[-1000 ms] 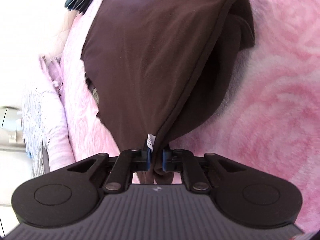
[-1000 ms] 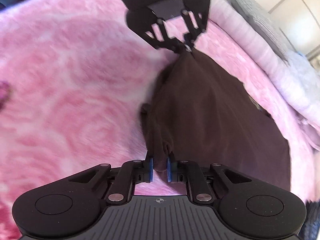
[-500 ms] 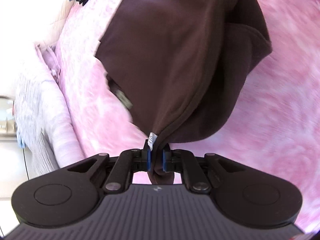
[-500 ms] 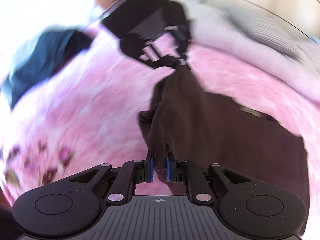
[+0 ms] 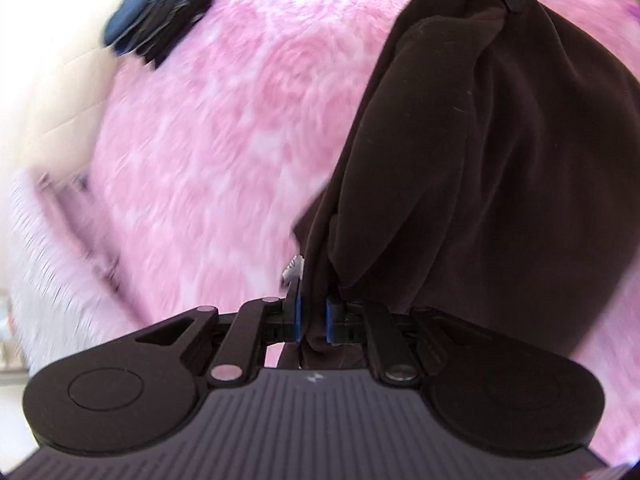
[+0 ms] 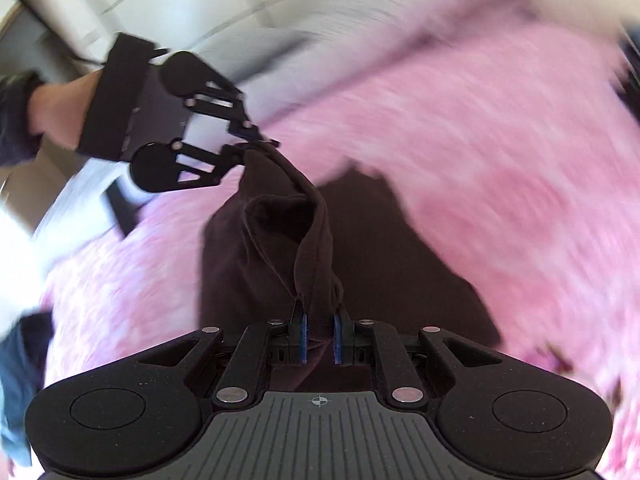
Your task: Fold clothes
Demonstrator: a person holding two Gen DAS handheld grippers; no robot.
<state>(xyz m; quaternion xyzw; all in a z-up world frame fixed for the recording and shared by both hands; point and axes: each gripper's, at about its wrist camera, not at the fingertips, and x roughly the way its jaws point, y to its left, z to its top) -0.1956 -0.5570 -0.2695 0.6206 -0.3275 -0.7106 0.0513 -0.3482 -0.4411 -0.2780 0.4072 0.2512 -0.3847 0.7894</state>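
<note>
Both tools grip the dark brown garment (image 5: 500, 160): left tool (image 5: 313, 316) nipped onto an edge beside a white tag (image 5: 293, 268), right tool (image 6: 319, 336) clamped on a bunched corner. Cloth hangs slack over the pink blanket (image 5: 224, 140), toward 12 o'clock. Mid-fold, likely; next, lay the held edge down flat, corners matched.
</note>
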